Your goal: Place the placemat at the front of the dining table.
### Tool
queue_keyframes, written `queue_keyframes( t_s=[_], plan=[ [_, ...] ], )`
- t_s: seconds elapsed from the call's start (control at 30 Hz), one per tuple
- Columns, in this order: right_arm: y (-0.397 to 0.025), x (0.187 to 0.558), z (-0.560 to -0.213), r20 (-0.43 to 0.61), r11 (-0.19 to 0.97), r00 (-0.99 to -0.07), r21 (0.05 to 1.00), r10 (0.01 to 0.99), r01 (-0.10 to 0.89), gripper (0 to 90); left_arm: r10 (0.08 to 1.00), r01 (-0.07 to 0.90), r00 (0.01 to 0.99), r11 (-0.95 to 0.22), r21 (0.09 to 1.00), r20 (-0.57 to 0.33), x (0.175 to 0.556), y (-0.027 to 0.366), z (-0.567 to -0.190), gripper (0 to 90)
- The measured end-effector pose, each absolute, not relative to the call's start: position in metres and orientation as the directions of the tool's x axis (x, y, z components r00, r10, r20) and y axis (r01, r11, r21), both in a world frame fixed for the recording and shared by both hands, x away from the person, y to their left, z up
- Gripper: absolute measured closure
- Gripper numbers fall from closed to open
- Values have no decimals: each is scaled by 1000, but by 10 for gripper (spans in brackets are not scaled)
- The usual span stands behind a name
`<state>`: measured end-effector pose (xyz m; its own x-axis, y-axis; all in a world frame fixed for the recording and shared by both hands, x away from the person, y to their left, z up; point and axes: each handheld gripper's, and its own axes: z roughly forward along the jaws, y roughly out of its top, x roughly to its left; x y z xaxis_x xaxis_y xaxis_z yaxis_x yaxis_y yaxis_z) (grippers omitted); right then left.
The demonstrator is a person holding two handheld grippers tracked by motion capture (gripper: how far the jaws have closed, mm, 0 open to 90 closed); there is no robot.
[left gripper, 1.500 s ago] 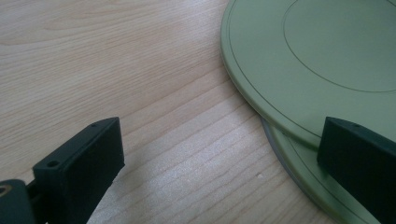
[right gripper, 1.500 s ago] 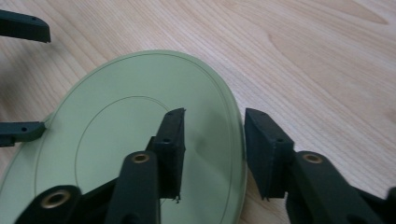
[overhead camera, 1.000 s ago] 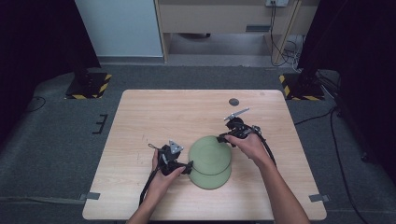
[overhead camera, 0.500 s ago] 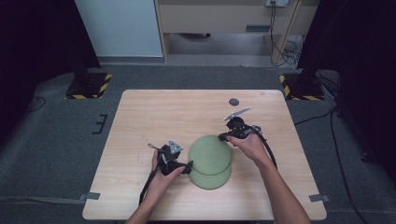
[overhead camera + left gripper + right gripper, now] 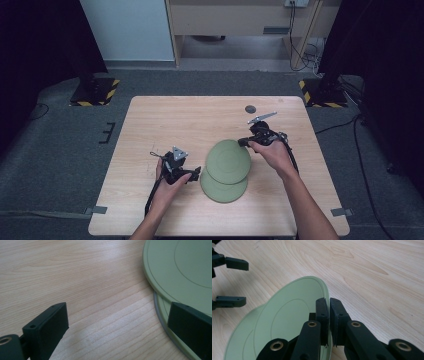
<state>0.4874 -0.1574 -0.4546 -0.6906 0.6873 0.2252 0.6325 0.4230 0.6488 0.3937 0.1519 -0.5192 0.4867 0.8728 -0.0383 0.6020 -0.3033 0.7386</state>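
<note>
Plates sit stacked near the table's front middle: the right gripper pinches the upper plate's rim, tilting it off the lower plate, while the left gripper waits beside them, jaws apart, likely to steady the lower one.

table: bare left/far | stacked plates: block centre | disc: far

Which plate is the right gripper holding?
On the wooden table, two green plates overlap near the front middle. The upper plate is tilted, its rim pinched by the right gripper; the lower plate lies flat beneath it.
</note>
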Motion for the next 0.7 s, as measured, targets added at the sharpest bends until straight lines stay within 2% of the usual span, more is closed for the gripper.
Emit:
queue_keyframes(
  t_s=[0.7],
  plan=[
    [-147,483,-396,167,421,-714,709,680,565,862,878,601,477,-304,739,-27,397,171,-518,28]
  ],
)
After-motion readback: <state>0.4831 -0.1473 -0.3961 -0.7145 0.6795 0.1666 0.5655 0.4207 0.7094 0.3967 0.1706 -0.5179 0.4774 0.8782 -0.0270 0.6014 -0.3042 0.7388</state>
